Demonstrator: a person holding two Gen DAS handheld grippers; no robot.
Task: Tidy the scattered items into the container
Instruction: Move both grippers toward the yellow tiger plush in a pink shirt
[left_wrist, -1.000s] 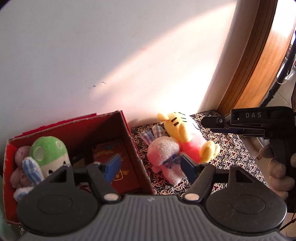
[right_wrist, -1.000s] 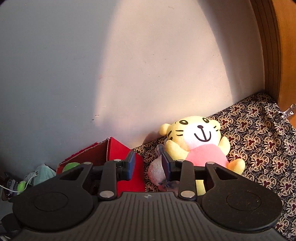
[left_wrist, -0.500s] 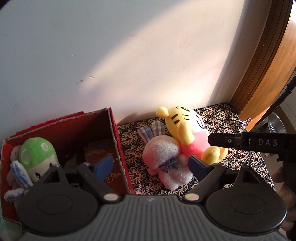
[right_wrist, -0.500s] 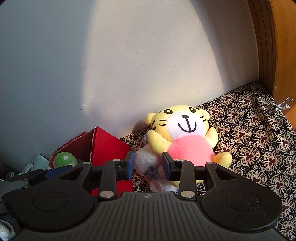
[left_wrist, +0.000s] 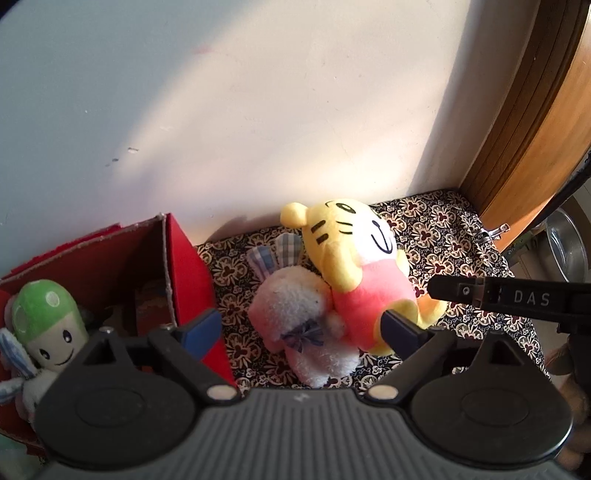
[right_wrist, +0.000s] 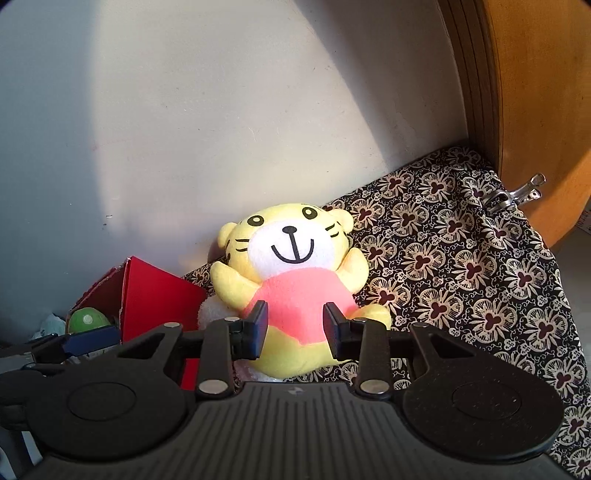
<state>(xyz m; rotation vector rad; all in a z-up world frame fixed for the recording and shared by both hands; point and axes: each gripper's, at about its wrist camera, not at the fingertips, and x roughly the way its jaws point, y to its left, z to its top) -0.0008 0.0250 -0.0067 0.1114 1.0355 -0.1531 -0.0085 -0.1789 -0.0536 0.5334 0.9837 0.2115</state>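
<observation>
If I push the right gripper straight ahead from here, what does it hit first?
Most likely the yellow tiger: the right gripper is open, its jaws framing the tiger's pink belly. Depth is unclear, but nothing shows between them.

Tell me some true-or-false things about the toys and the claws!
1. The yellow tiger wears a pink shirt. True.
2. The green mushroom toy is on the flowery cloth. False: it sits inside the red box.
3. The white bunny lies beside the tiger, touching it. True.
4. The right claw squeezes the tiger. False: it is open, with the tiger's tummy showing between its fingers.
5. The left claw is open. True.
</observation>
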